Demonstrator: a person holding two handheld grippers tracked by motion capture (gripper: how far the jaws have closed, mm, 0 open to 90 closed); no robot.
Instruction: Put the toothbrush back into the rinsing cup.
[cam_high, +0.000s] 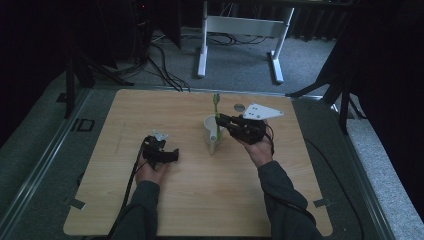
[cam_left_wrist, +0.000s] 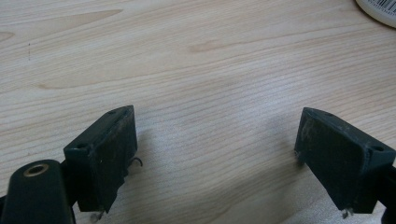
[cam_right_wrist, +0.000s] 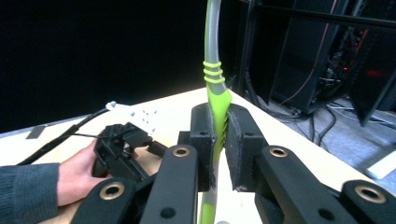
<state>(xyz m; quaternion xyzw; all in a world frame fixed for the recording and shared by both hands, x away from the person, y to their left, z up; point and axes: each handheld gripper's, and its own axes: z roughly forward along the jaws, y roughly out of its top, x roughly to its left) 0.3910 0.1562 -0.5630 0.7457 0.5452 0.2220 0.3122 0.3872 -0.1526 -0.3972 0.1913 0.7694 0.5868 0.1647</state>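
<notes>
A green and grey toothbrush (cam_high: 217, 107) stands upright in a white mug (cam_high: 212, 134) near the middle of the wooden table. My right gripper (cam_high: 220, 120) is shut on the toothbrush handle (cam_right_wrist: 218, 100) just above the mug, the two black pads pressing it from both sides. My left gripper (cam_high: 172, 156) rests low on the table to the left of the mug. Its jaws stand wide apart with bare wood between them, as the left gripper view (cam_left_wrist: 215, 154) shows.
The edge of a white object with a barcode (cam_left_wrist: 378, 10) peeks in at the top right of the left gripper view. A small round grey disc (cam_high: 239, 106) lies near the table's far edge. White desk legs (cam_high: 202, 50) and cables are on the floor beyond.
</notes>
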